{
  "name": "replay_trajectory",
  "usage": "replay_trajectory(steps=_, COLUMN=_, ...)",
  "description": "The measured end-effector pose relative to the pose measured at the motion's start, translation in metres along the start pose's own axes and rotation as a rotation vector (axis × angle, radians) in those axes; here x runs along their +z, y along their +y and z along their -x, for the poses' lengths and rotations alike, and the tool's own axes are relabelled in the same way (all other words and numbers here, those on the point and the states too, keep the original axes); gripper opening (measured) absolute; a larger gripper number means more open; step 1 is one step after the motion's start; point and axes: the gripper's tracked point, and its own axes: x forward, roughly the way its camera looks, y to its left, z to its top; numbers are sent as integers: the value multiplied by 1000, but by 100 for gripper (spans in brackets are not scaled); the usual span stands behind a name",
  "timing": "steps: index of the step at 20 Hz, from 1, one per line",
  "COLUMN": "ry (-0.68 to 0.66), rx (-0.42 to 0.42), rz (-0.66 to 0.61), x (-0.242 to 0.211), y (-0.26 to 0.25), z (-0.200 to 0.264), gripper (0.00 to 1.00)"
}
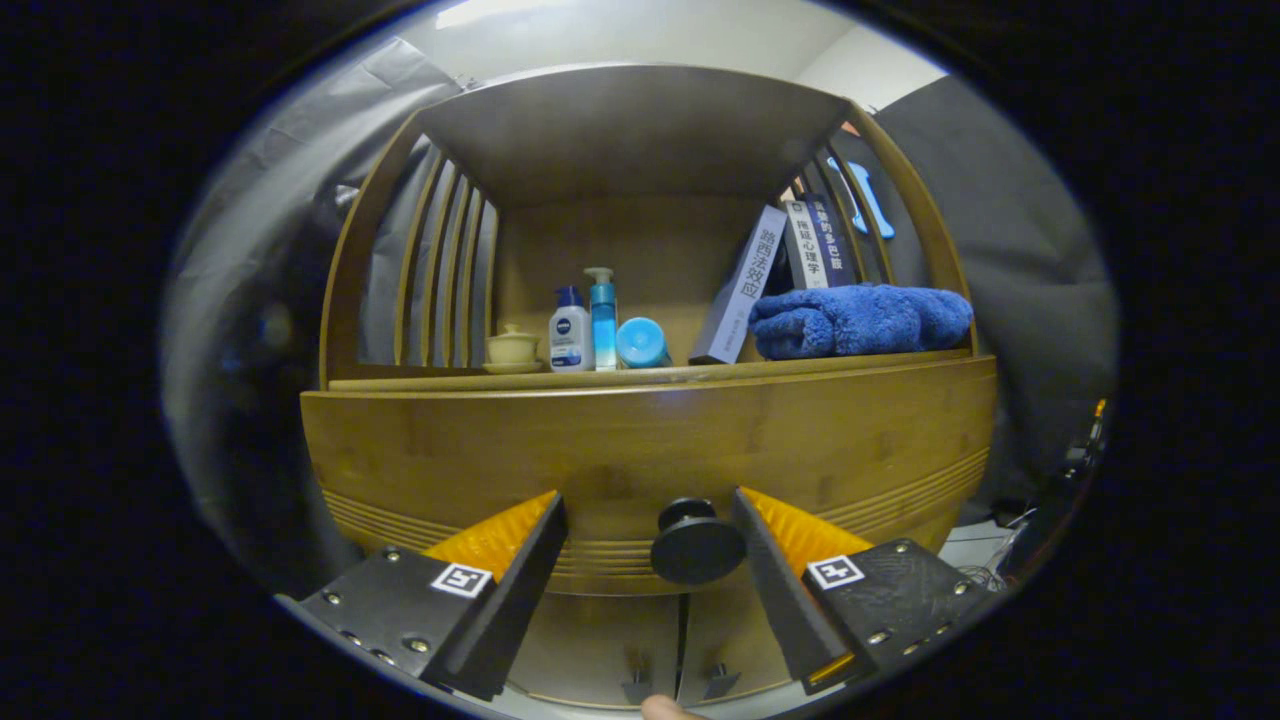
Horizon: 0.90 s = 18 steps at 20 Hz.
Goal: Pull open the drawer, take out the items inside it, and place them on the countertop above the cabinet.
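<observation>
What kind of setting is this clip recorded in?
Likely a staged household booth: a wooden cabinet whose open shelf holds toiletry bottles, books and a folded blue towel, with dark cloth hung behind. The tool is open, its fingers either side of the drawer knob.

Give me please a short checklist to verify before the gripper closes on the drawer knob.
1. Gripper open wide enough for the knob: ok.
2. Knob between the fingers: ok, though it sits close to the right finger, off centre.
3. Fingers touching the knob: cannot tell; the right finger looks very near.
4. Drawer closed at present: ok, its front looks flush with the cabinet.
5. Free spot on the countertop: ok, bare wood left of the teacup.
6. Items inside the drawer: cannot tell, hidden.
</observation>
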Motion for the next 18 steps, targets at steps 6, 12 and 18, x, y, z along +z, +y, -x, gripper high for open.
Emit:
replay_trajectory(steps=6, ry=4, rx=-5, rz=72, x=-2, y=2, z=-6, gripper=99)
replay_trajectory(steps=12, ry=17, rx=-6, rz=75, x=-2, y=2, z=-6, gripper=99)
replay_trajectory(steps=18, ry=77, rx=-23, rz=130, x=-5, y=3, z=3, gripper=99)
